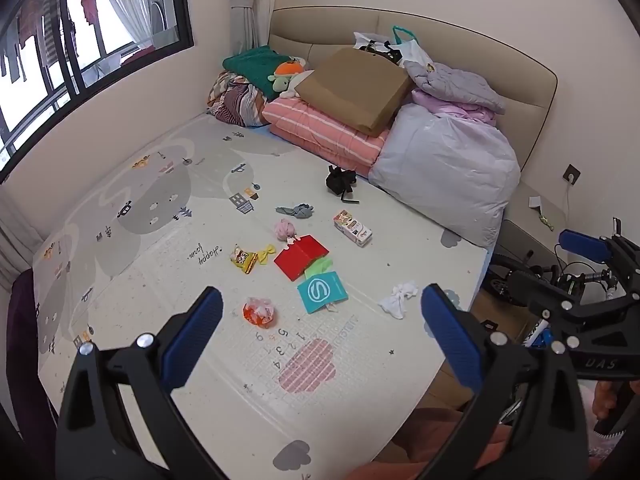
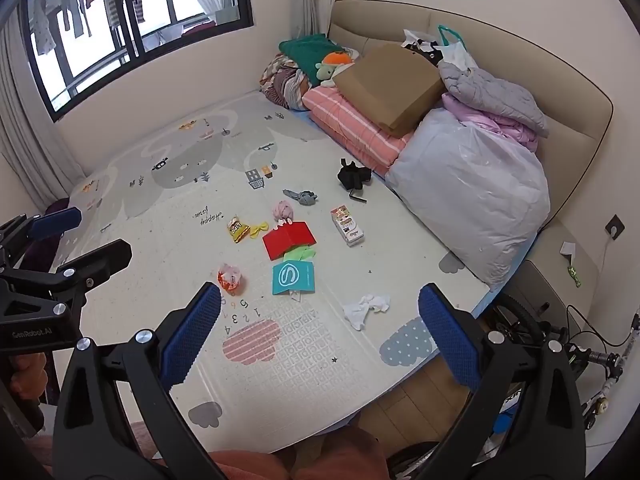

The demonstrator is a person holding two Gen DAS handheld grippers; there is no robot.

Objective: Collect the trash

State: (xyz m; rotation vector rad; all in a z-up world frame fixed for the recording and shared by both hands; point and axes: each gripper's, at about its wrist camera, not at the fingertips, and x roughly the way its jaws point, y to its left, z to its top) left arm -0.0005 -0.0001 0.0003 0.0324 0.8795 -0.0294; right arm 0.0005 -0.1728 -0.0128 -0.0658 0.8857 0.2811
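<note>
A lived-in home bedroom: a bed with a padded beige headboard (image 1: 472, 36) fills the room, its top covered by a children's play mat (image 1: 168, 208) printed with clouds, cars and numbers. Folded quilts (image 1: 328, 132), a bagged duvet (image 1: 444, 168) and a plush toy (image 1: 286, 76) pile up at the far end, and through the dark-framed window (image 2: 136, 24) on the left laundry hangs outside.

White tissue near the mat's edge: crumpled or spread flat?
Crumpled: the white tissue is bunched into uneven folds and lies on the play mat.
</note>
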